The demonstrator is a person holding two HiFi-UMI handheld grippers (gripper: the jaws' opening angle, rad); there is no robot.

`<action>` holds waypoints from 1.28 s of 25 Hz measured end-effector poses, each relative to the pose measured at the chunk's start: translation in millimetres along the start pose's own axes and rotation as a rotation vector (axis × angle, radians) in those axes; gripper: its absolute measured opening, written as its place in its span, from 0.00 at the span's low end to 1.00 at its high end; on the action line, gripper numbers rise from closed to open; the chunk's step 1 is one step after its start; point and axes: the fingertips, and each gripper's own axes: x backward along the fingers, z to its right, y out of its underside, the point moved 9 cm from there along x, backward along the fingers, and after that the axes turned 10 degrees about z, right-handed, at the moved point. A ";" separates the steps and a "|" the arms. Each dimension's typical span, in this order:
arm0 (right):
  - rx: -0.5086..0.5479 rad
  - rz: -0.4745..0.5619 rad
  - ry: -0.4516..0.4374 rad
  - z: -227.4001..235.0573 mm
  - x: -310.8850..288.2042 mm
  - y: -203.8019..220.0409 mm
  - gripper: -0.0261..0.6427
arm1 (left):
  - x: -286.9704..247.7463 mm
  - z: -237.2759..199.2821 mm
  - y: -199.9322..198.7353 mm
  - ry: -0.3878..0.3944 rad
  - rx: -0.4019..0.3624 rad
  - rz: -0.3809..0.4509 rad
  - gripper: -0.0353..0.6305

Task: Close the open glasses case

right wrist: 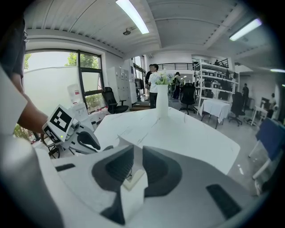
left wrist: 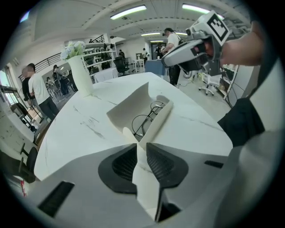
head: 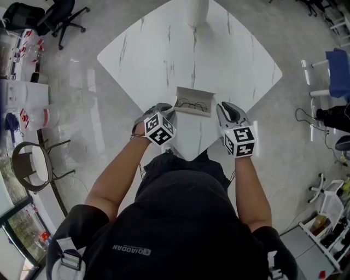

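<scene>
Seen from above, an open white glasses case (head: pixel 194 94) lies on a white marble-patterned tabletop (head: pixel 180 49), close to the tabletop's near corner and just in front of the person. Its long axis runs left to right across the person's front. The opening faces up, and the lid stands raised along the far side. A pair of thin dark wire-framed glasses (head: pixel 194 105) lies inside, lengthwise along the case.

The left tool (head: pixel 170 113) meets the left end of the case and the right tool (head: pixel 220 109) meets the right end, so the case sits between the two tools. Both tools point away from the person, angled in towards the case.

In the left gripper view, the left tool (left wrist: pixel 141 147) has its jaws narrow, pinched on a thin white flap at the end of the case (left wrist: pixel 129 107). The case stretches away from the jaws towards the far right, with the glasses (left wrist: pixel 144 120) in its trough.

In the right gripper view, the right tool (right wrist: pixel 138 151) also has its jaws narrow, with a pale corner of the case (right wrist: pixel 133 180) held between them.

A tall white vase (head: pixel 197 11) stands at the far corner of the tabletop, well apart from the case.
</scene>
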 end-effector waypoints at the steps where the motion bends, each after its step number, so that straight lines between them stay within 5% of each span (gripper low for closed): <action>1: -0.001 -0.003 0.000 1.4 -1.0 0.3 0.13 | -2.1 0.2 -0.1 0.005 -0.019 -0.009 0.16; 7: -0.005 -0.020 -0.007 7.1 -8.3 3.1 0.13 | -10.1 0.0 0.3 0.024 -0.090 -0.043 0.17; 32: 0.143 -0.148 -0.062 21.8 -54.6 12.4 0.13 | -19.3 -5.4 -1.0 0.136 -0.131 -0.080 0.17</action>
